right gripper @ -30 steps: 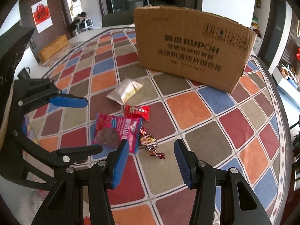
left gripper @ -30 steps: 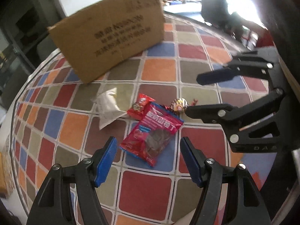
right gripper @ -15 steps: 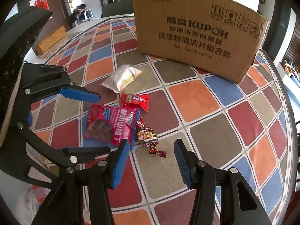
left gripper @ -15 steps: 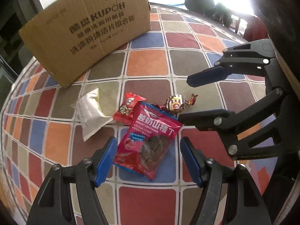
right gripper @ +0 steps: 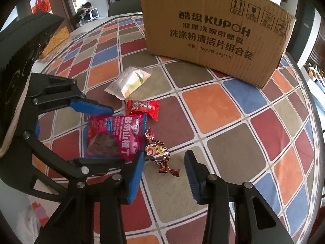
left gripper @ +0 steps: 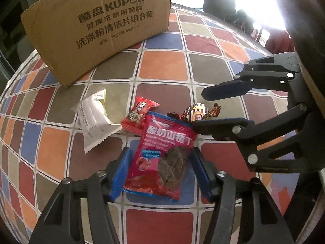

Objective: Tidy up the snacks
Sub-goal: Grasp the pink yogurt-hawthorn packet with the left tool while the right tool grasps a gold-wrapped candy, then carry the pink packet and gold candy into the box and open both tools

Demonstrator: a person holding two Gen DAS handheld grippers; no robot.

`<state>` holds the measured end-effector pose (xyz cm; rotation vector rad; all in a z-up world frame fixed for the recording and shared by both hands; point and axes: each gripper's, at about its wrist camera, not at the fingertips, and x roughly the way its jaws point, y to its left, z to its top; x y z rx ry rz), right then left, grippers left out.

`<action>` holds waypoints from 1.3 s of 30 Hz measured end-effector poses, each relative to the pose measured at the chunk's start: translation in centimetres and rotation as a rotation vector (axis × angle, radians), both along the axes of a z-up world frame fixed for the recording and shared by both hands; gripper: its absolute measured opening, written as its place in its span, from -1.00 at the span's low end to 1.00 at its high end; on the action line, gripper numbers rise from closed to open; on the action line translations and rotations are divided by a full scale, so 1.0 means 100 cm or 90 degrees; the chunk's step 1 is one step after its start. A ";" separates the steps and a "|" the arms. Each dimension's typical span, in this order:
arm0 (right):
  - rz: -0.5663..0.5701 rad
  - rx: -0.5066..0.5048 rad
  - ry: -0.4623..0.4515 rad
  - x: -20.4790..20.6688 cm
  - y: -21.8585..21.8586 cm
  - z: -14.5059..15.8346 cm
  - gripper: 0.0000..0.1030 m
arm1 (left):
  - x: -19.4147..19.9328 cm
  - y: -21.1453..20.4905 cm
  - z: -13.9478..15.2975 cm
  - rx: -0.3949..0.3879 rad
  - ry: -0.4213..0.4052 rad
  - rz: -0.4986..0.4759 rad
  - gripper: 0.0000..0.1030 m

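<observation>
Several snacks lie on a chequered tablecloth (left gripper: 162,69). A pink snack packet (left gripper: 162,156) (right gripper: 113,138) lies flat between the blue pads of my left gripper (left gripper: 160,172) (right gripper: 119,136). Its jaws are closing and the pads stand just beside the packet's long edges. A foil-wrapped candy (left gripper: 198,111) (right gripper: 155,151) lies just right of the packet, between the tips of my right gripper (right gripper: 164,174) (left gripper: 198,109). Those jaws are closing too, with a gap on either side of the candy. A small red packet (left gripper: 140,111) (right gripper: 142,106) and a white packet (left gripper: 93,120) (right gripper: 130,81) lie beyond.
A large brown cardboard box (left gripper: 97,26) (right gripper: 213,30) with printed lettering stands on the table behind the snacks. The two grippers sit close side by side, their inner fingers nearly meeting over the pink packet's corner. The round table's edge (right gripper: 312,122) curves off to the right.
Both grippers have sunk toward the snacks and tilted, so the box and packets look nearer. Each pair of jaws has narrowed, the left around the pink packet, the right around the candy.
</observation>
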<state>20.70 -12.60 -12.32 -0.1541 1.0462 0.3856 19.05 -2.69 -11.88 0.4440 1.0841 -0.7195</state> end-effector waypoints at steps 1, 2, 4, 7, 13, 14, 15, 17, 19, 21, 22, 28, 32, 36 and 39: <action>-0.001 0.001 -0.001 0.000 0.000 0.000 -0.23 | -0.001 0.001 0.001 -0.004 0.001 0.004 -0.02; -0.002 0.006 -0.001 0.000 0.000 0.000 -0.31 | -0.002 0.001 0.002 -0.007 0.002 0.007 -0.08; -0.001 0.013 0.003 0.000 0.000 0.000 -0.41 | -0.003 0.002 0.002 -0.012 0.004 0.020 -0.12; -0.001 0.017 0.003 -0.002 0.000 0.000 -0.53 | -0.005 0.006 0.003 -0.022 0.006 0.043 -0.15; -0.010 0.031 0.002 -0.009 -0.002 0.000 -0.54 | -0.013 0.008 0.004 -0.050 0.009 0.096 -0.20; -0.012 0.034 0.001 -0.010 -0.004 0.001 -0.54 | -0.015 0.009 0.005 -0.054 0.006 0.106 -0.20; -0.014 0.037 0.000 -0.011 -0.004 0.001 -0.54 | -0.016 0.009 0.006 -0.059 0.002 0.114 -0.20; -0.019 0.042 -0.003 -0.013 -0.007 0.003 -0.53 | -0.019 0.012 0.010 -0.071 -0.004 0.136 -0.20; -0.024 0.044 -0.007 -0.014 -0.008 0.005 -0.54 | -0.021 0.014 0.016 -0.078 -0.019 0.154 -0.20; -0.030 0.049 -0.016 -0.016 -0.010 0.009 -0.54 | -0.023 0.016 0.022 -0.085 -0.030 0.171 -0.20; -0.031 0.051 -0.021 -0.017 -0.011 0.012 -0.54 | -0.024 0.018 0.026 -0.094 -0.034 0.181 -0.20; -0.038 0.066 -0.062 -0.022 -0.013 0.032 -0.53 | -0.024 0.023 0.049 -0.123 -0.073 0.225 -0.20; -0.046 0.075 -0.087 -0.022 -0.015 0.046 -0.53 | -0.021 0.024 0.061 -0.147 -0.086 0.240 -0.20; -0.056 0.090 -0.109 -0.020 -0.018 0.059 -0.53 | -0.019 0.024 0.076 -0.167 -0.104 0.253 -0.20; -0.063 0.099 -0.125 -0.018 -0.020 0.069 -0.54 | -0.015 0.025 0.091 -0.181 -0.125 0.263 -0.20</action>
